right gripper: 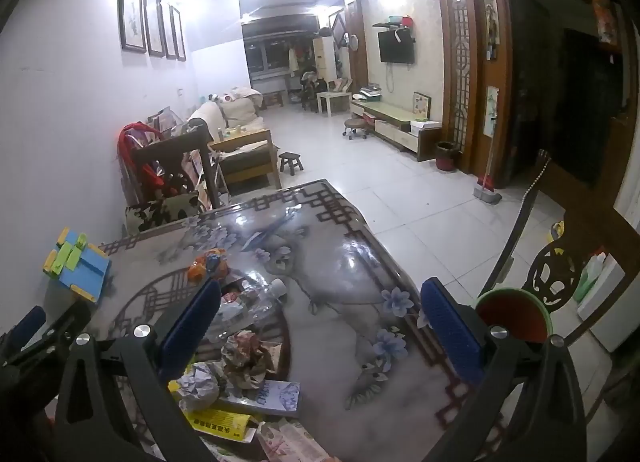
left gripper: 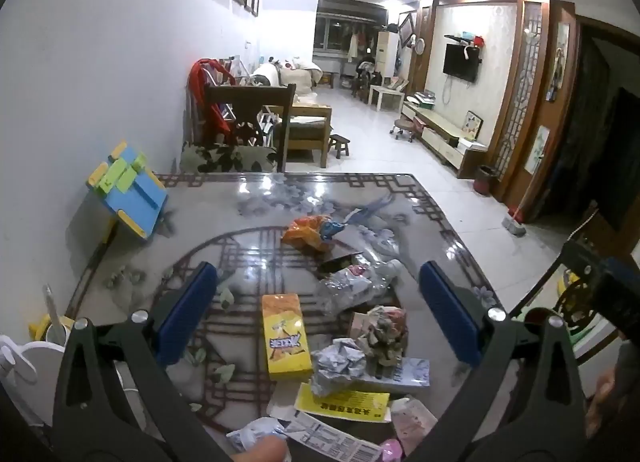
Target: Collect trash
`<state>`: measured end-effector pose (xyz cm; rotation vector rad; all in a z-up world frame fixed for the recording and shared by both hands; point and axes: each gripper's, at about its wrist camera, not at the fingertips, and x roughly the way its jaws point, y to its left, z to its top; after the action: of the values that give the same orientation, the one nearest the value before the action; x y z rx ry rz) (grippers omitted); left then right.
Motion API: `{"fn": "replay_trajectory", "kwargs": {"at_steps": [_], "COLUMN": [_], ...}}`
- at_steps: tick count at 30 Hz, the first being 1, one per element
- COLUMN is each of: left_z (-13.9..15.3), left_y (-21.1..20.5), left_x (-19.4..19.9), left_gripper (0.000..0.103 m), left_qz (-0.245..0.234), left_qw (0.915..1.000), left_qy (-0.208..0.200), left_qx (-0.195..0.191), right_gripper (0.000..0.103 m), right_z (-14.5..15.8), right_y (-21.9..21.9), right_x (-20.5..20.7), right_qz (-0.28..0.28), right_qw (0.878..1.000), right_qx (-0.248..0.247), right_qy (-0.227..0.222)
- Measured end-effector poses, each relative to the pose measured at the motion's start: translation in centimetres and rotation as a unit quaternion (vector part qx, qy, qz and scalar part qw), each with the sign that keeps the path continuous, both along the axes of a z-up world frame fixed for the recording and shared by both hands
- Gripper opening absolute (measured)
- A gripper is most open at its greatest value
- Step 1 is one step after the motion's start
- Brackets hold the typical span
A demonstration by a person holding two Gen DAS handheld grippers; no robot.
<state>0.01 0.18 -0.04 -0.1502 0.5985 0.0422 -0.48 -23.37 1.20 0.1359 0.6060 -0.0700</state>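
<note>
Trash lies on a glossy patterned table: a yellow box, a crumpled white paper ball, a crumpled brownish wad, a crushed clear plastic bottle, an orange snack bag, a yellow leaflet and a receipt. My left gripper is open above the pile, holding nothing. My right gripper is open and empty over the table, right of the pile. A bin with a green rim and red inside stands beside the table at the right.
A blue and yellow toy stand sits at the table's left by the wall. A white cup with a utensil is at the near left. A dark chair stands behind the table. A carved chair back is at the right.
</note>
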Motion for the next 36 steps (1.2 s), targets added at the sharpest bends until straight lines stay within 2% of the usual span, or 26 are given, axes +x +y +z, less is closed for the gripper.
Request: {"fn": "replay_trajectory", "kwargs": {"at_steps": [4,5,10,14,20,29,34,36], "left_z": [0.2,0.3,-0.6,-1.3,-1.2,-1.3,-1.0,-1.0], "left_y": [1.6,1.0,-0.5,-0.4,-0.7,-0.3,-1.4,-1.6], "left_x": [0.9,1.0,1.1,1.6,1.4,1.7,1.2,1.3], "left_gripper": [0.099,0.099,0.099,0.099,0.099,0.099,0.099,0.099], "left_qz": [-0.022,-0.023,-0.004,0.003,0.006,0.000,-0.023,-0.042], "left_qw": [0.9992,0.9992,0.9985,0.9975,0.9974,0.9965,0.9975,0.9970], "left_qy": [0.029,0.032,0.043,0.067,0.064,0.084,0.059,0.059], "left_qx": [-0.015,0.004,0.033,0.024,0.033,0.006,0.031,0.025], "right_gripper": [0.096,0.096,0.096,0.096,0.096,0.096,0.096,0.096], "right_z": [0.0,0.0,0.0,0.0,-0.4,-0.3,0.1,0.2], "right_y": [0.0,0.1,0.1,0.2,0.2,0.1,-0.9,-1.0], "right_x": [0.1,0.1,0.2,0.5,0.4,0.8,0.2,-0.3], "right_qz": [-0.002,-0.002,-0.002,-0.002,-0.001,-0.003,-0.018,-0.019], "right_qw": [1.000,1.000,1.000,1.000,1.000,1.000,1.000,0.999], "right_qx": [-0.003,-0.004,-0.004,-0.005,-0.006,-0.012,-0.005,-0.012], "right_qy": [0.001,0.001,0.001,0.001,0.002,0.003,-0.025,-0.043]}}
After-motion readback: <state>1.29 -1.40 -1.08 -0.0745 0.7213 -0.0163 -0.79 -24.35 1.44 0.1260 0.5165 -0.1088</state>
